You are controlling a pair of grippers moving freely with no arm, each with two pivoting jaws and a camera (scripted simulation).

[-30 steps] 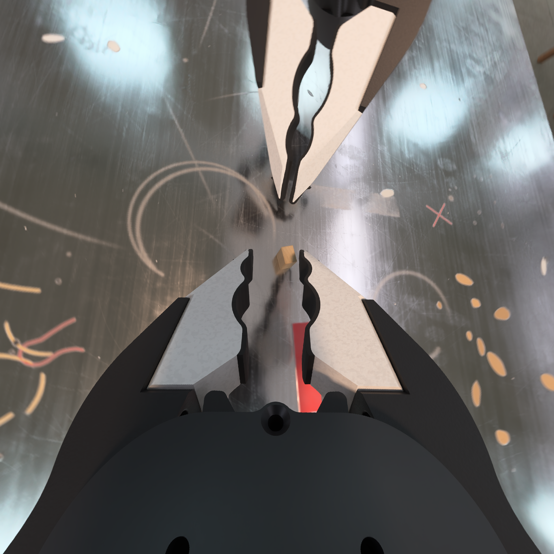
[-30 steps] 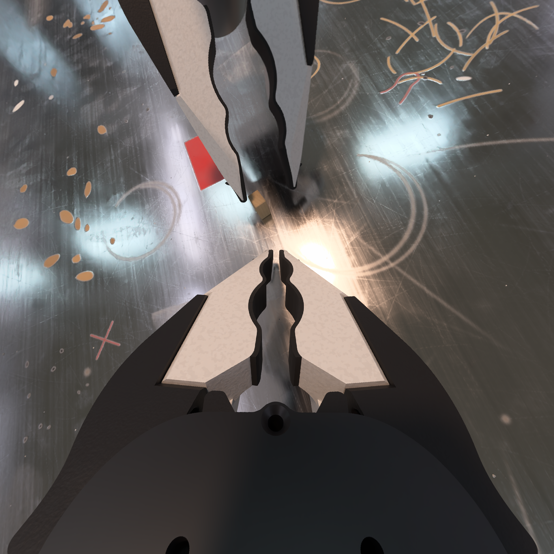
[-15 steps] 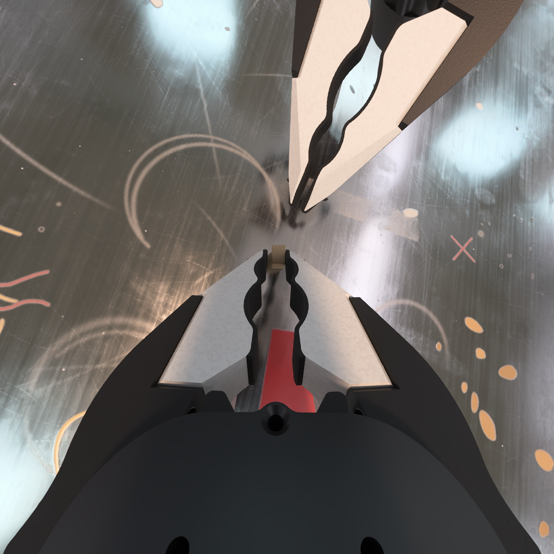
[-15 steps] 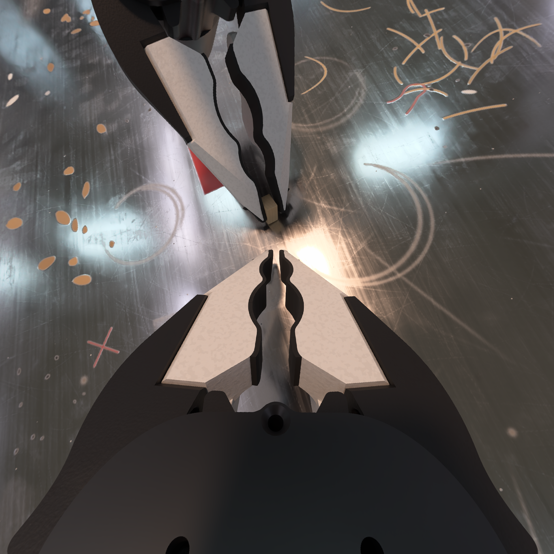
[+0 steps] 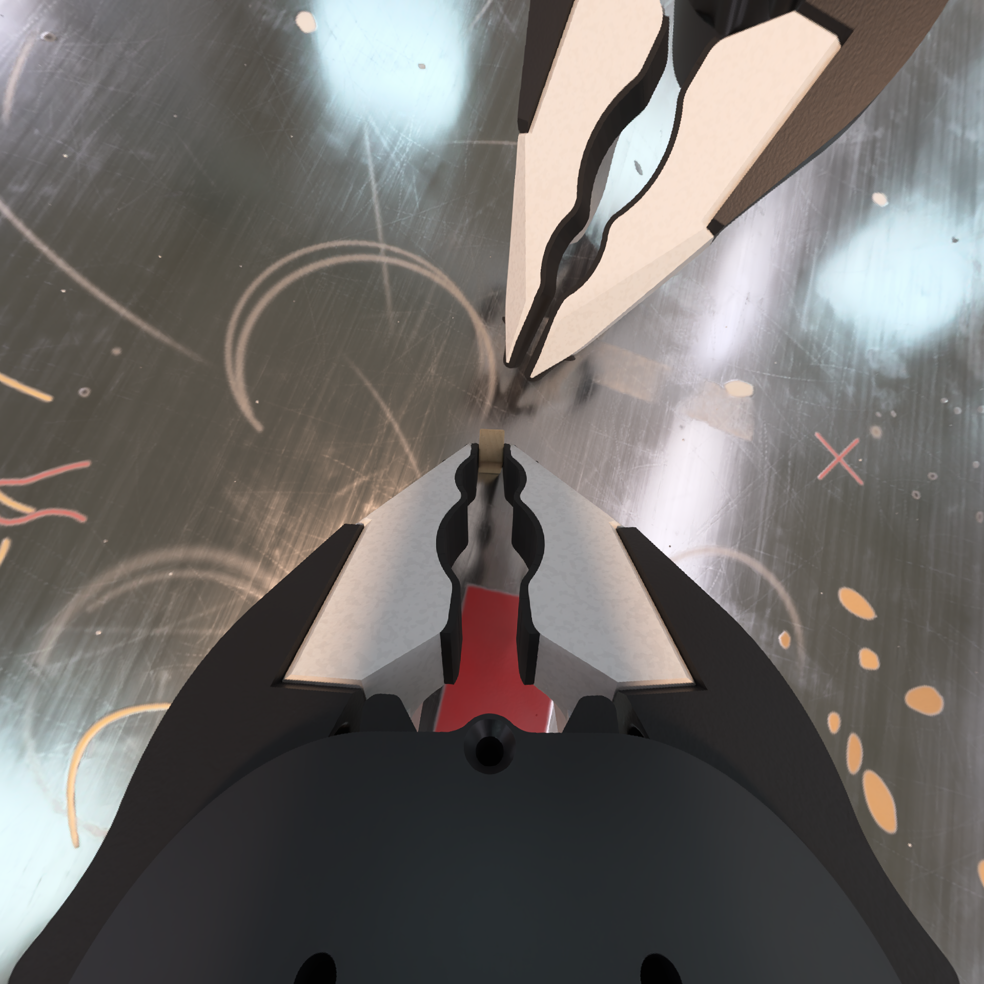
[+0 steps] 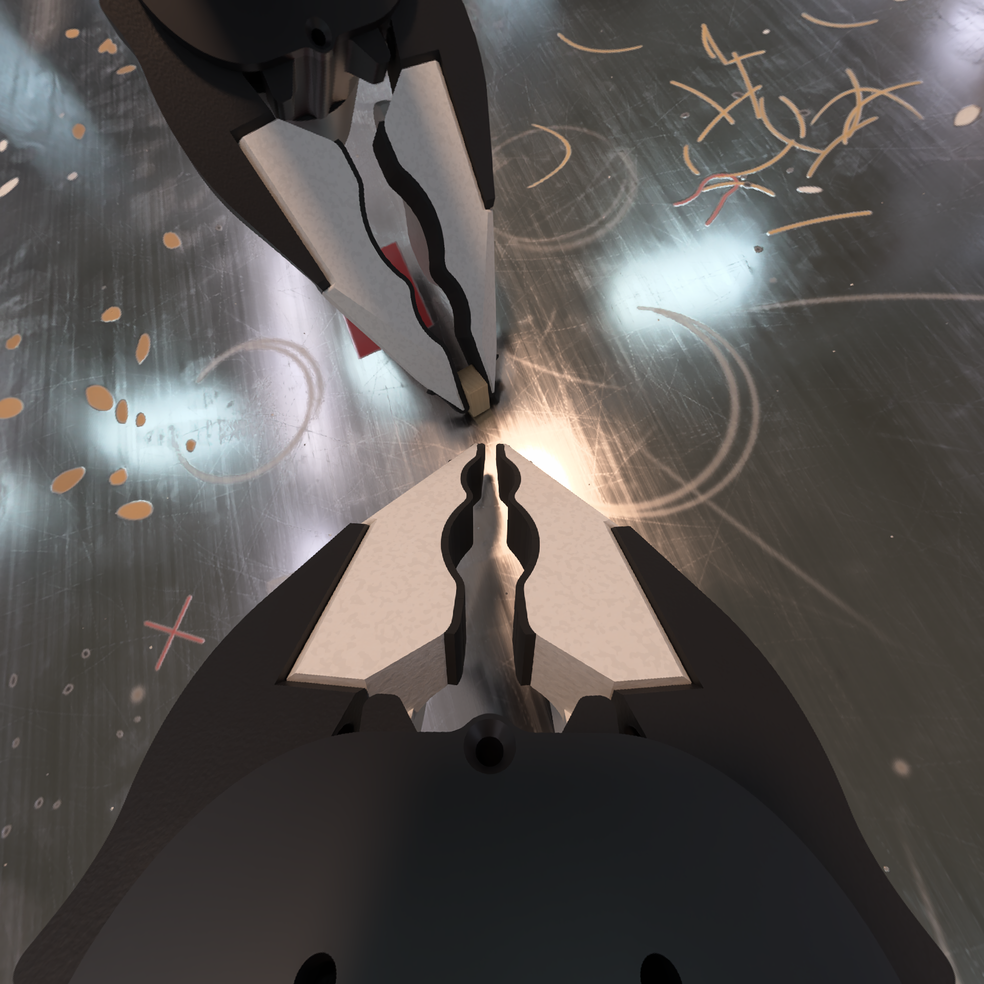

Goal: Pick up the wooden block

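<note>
The wooden block (image 5: 490,450) is a tiny tan cube. My left gripper (image 5: 490,452) is shut on it at the fingertips, just above the scratched metal table. The right wrist view shows the same grip from the other side: the block (image 6: 475,396) sits pinched between the left gripper's tips (image 6: 473,407). My right gripper (image 6: 491,450) is shut and empty, its tips close in front of the block without touching it. In the left wrist view the right gripper (image 5: 522,367) points down toward the table just beyond the block.
A flat red patch (image 5: 487,655) lies on the table under my left gripper and shows partly in the right wrist view (image 6: 365,341). The metal table (image 5: 213,213) bears scratches, orange spots (image 5: 878,798) and a red cross mark (image 5: 839,460).
My left gripper moved forward around the block and shut on it. It has since shifted slightly, with the red patch now under it. The right gripper stayed shut.
</note>
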